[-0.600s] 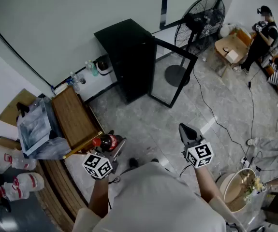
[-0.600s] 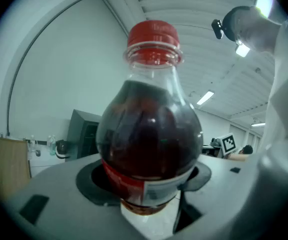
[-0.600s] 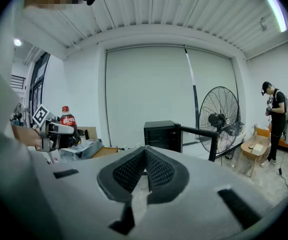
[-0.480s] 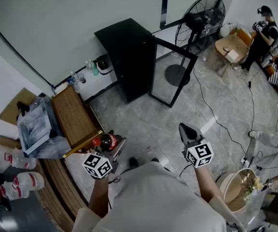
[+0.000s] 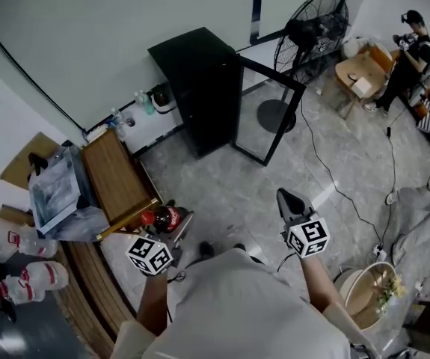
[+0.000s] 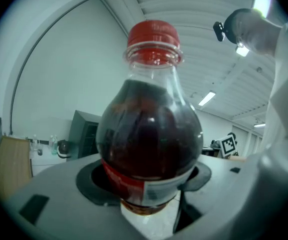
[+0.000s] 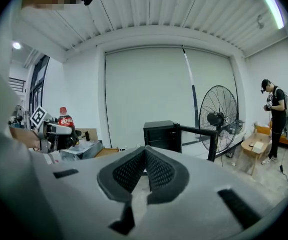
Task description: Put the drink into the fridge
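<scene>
**Cola bottle clamped in the left jaws, fridge open across the room**

The cola bottle [image 6: 149,134] stands upright in the left gripper [image 6: 149,180]. Its jaws are clamped on the lower body at the label, and its red cap [image 6: 153,33] is on top. From the head view the bottle hangs off the near corner of the wooden desk [image 5: 114,178], above the floor [image 5: 222,193] and just in front of the person carrying it.

The right gripper [image 7: 145,171] is held out level beside it. Its jaws are pressed together with nothing between them.

The black fridge [image 5: 200,88] stands well apart from both, against the far wall, with its glass door [image 5: 268,112] swung wide. A big fan [image 5: 309,36] stands to its right, and another person [image 5: 409,51] stands in the far corner.
</scene>
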The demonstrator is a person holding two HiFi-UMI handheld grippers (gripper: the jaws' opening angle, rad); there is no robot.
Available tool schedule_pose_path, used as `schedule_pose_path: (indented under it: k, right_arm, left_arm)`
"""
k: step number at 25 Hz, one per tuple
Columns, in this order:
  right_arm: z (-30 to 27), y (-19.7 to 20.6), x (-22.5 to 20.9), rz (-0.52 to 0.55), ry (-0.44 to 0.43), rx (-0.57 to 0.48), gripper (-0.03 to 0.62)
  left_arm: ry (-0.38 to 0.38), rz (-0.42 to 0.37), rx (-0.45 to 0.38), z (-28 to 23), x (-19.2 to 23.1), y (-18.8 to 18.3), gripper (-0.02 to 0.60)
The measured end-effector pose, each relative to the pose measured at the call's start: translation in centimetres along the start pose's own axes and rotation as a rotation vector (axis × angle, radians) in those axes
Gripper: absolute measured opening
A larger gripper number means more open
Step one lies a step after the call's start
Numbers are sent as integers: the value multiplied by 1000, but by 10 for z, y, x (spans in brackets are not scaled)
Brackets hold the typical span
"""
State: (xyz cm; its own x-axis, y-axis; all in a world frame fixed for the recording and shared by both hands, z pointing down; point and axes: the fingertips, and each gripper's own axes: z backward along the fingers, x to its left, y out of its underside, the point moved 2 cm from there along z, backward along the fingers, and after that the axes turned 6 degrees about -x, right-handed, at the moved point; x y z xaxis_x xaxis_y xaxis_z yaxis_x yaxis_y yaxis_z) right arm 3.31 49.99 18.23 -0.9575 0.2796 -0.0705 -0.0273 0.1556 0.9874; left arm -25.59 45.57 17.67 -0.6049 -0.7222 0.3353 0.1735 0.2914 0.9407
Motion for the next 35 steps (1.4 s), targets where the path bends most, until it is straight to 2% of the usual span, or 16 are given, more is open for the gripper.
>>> schedule_pose_path:
  k: [12,21,35]
  right_arm:
    - [15,13,-30,-11,-32,13,0]
    - [1,25,-44,-28,-49,33,0]
    - [-95,17,-73,-9,21,94,0]
  left_arm:
    - [-54,23,-29,-7,-25,15,293]
    - [-56,31,-7,-31,-18,17,295]
    - [21,20,20,-115,74,-10,295]
